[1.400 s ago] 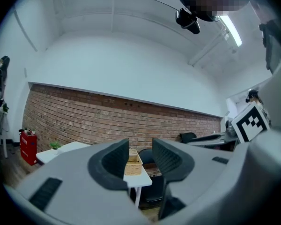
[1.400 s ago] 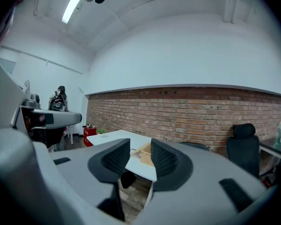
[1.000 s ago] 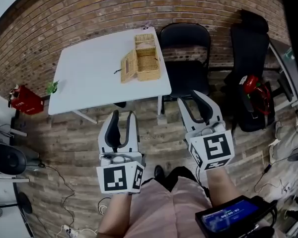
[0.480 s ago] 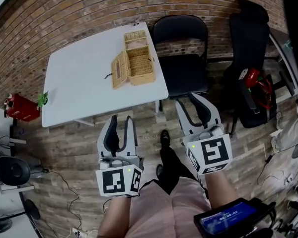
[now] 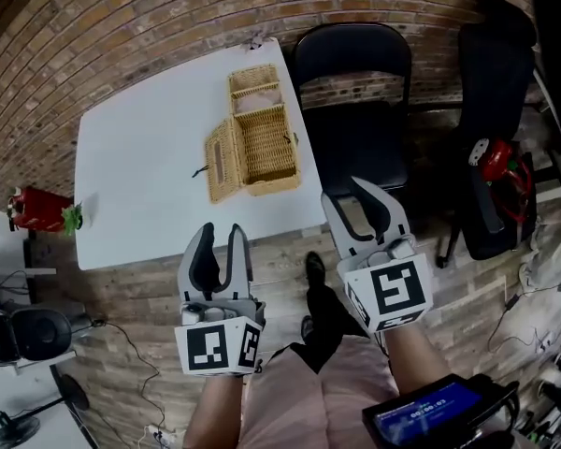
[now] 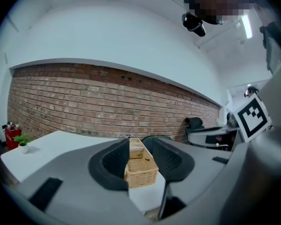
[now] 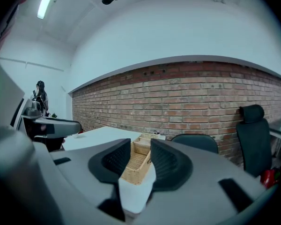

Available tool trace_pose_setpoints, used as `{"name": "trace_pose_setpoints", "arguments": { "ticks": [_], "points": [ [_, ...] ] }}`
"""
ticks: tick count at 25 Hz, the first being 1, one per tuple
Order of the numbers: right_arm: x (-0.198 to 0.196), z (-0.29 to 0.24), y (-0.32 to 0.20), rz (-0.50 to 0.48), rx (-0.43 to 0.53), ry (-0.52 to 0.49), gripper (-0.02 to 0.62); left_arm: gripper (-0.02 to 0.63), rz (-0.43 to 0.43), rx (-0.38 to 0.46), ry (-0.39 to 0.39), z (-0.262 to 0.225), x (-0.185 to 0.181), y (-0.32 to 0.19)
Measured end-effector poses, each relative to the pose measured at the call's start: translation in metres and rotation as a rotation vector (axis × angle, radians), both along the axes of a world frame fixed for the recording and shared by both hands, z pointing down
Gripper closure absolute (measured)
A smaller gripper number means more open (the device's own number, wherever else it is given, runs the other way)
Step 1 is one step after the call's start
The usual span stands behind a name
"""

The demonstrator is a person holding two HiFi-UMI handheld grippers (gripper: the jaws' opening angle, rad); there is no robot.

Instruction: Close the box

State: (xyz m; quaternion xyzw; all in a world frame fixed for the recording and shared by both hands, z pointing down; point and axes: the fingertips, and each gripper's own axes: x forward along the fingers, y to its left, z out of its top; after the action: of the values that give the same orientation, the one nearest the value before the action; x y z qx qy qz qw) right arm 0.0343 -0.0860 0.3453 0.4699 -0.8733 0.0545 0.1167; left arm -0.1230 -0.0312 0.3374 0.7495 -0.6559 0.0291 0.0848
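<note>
While the left gripper (image 5: 221, 235) and right gripper (image 5: 346, 191) are held open and empty, the box (image 5: 265, 146) is seen ahead between them, lid (image 5: 219, 160) splayed leftward.

In the left gripper view, one jaw of the left gripper (image 6: 141, 144) hides the left side of the wicker box (image 6: 141, 172). The small item (image 5: 255, 38) at the far edge of the table (image 5: 140, 157) is too small to identify.

An office-like workroom: brick wall (image 5: 159, 17), white table (image 5: 140, 176), black folding chair (image 5: 355, 129), padded office chair (image 5: 491, 73), plank floor (image 5: 280, 251)
</note>
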Motion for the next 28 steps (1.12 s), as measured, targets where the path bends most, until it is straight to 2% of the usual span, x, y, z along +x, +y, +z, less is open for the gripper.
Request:
{"name": "trace_pose_setpoints", "arguments": {
  "ticks": [4,11,21,28],
  "points": [
    [-0.012,-0.001,-0.043,-0.039,-0.002,-0.015,0.460,0.453,-0.035,-0.002,-0.002,-0.003,-0.009,-0.039],
    [-0.028,-0.026,-0.098,-0.094,0.049,-0.038,0.466,0.453,-0.100,0.054,-0.015,-0.030,-0.025,-0.081],
    [-0.055,-0.069,-0.124,-0.147,0.150,-0.053,0.469,0.453,-0.171,0.177,-0.025,-0.077,-0.055,-0.097],
    [-0.060,-0.073,-0.134,-0.136,0.154,-0.036,0.471,0.453,-0.175,0.158,-0.012,-0.071,-0.064,-0.105]
  ]
}}
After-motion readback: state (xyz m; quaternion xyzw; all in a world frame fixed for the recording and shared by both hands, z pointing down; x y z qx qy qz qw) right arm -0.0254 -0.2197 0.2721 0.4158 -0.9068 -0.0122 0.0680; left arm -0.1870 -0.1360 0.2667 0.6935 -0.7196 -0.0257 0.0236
